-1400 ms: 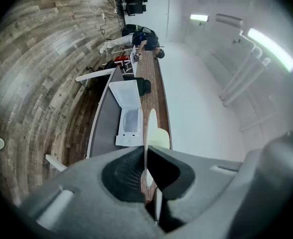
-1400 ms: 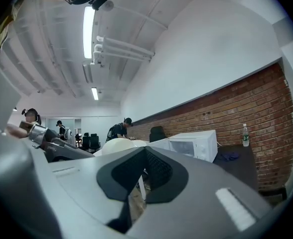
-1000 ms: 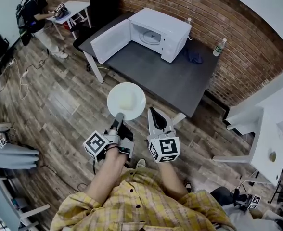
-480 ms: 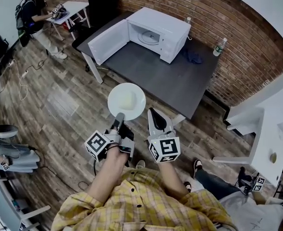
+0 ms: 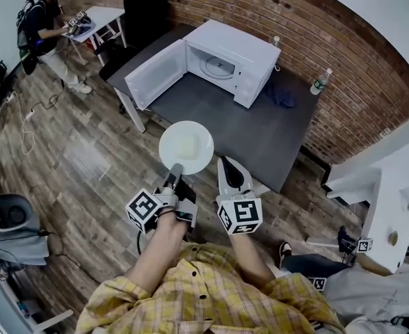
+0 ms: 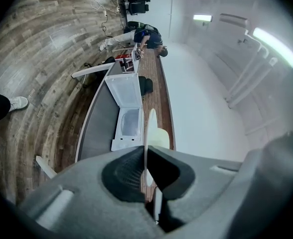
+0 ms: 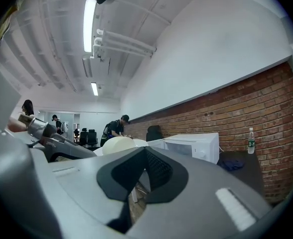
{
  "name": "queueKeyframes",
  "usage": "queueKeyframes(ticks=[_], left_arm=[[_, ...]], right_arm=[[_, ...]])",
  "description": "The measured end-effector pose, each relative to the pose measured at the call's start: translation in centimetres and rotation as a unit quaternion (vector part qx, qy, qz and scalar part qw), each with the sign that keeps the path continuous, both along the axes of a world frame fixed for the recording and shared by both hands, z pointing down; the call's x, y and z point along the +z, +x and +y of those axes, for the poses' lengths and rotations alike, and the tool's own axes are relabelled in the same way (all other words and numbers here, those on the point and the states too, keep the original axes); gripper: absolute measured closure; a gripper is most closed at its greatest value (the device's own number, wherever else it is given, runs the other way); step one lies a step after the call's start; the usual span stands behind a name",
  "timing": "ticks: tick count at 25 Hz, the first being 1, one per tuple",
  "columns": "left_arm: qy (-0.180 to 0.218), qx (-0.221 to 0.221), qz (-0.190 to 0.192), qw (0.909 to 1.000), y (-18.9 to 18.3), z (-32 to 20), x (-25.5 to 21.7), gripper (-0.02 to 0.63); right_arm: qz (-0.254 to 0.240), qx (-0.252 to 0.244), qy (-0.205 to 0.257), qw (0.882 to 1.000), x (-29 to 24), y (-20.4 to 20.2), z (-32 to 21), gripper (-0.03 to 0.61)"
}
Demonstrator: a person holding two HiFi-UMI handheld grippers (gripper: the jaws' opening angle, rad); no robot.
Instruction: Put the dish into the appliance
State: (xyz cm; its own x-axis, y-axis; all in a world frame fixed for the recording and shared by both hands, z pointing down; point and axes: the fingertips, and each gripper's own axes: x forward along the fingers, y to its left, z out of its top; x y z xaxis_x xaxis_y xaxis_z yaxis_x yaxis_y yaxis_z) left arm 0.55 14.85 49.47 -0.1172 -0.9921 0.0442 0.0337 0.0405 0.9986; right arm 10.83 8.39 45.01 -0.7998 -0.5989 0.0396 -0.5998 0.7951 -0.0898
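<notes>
A white plate [image 5: 186,147] with a pale lump of food on it hangs in the air just before the near edge of the dark grey table [image 5: 260,127]. My left gripper [image 5: 175,168] is shut on the plate's near rim; in the left gripper view the plate [image 6: 149,123] stands edge-on between the jaws. The white microwave [image 5: 229,54] sits at the table's far side with its door [image 5: 156,74] swung open to the left and its cavity showing. My right gripper [image 5: 222,162] is shut and holds nothing, just right of the plate.
A water bottle [image 5: 319,82] and a blue cloth [image 5: 282,94] lie on the table right of the microwave. A black chair [image 5: 142,5] stands behind the table. A person [image 5: 43,19] bends over a small white table at the far left. A white table [image 5: 378,200] stands at the right.
Both grippers and the plate have moved a little forward, nearer the table's edge. The left gripper's hold on the plate is unchanged. People around the room have shifted.
</notes>
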Motion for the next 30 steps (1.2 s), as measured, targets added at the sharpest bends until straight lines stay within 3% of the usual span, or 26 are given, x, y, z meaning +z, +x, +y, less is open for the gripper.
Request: queueKeyframes(ticks=[17, 30], left_arm=[[-0.021, 0.089, -0.021, 0.9956, -12.2, -16.2, -1.2, 0.606], [-0.025, 0.152, -0.016, 0.9879, -17.5, -24.0, -0.5, 0.606]], right_arm=[[-0.001, 0.067, -0.007, 0.998, -1.7, -11.7, -14.2, 0.577], [0.009, 0.133, -0.013, 0.991, -1.5, -16.3, -20.8, 0.577]])
